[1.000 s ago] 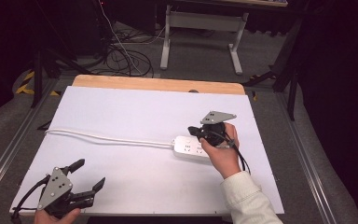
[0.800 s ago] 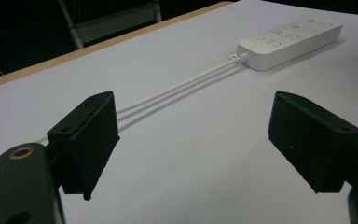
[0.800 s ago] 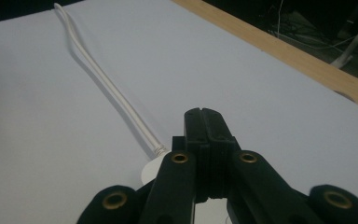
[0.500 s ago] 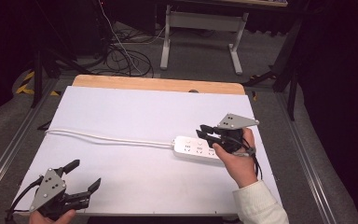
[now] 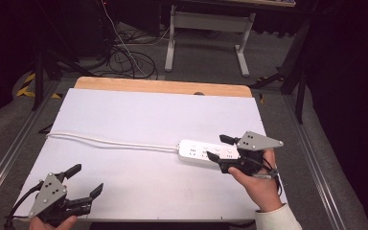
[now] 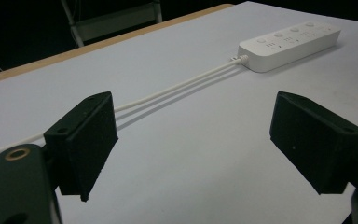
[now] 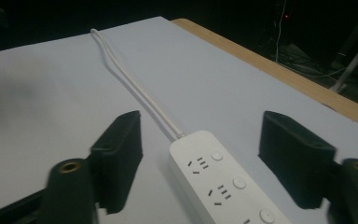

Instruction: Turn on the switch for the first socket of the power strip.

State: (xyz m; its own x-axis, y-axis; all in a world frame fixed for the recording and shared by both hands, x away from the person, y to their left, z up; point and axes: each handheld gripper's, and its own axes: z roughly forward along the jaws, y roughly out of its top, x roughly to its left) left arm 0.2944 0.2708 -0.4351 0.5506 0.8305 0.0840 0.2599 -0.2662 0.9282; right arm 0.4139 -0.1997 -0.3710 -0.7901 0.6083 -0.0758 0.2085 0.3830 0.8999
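A white power strip lies flat on the right half of the white table top, a long smooth plastic bar with rounded corners, sockets and round buttons along its upper face. Its white cable leaves the left end and runs leftward across the sheet to the table's left edge.

The right gripper sits at the strip's right end with its jaws spread wide, one on either side of the strip; in the right gripper view the black blocky fingers flank the strip without visibly touching it, and grip nothing.

The left gripper is at the near left corner, well apart from the strip, jaws wide open and empty above bare table. A pale wooden edge borders the table's far side.
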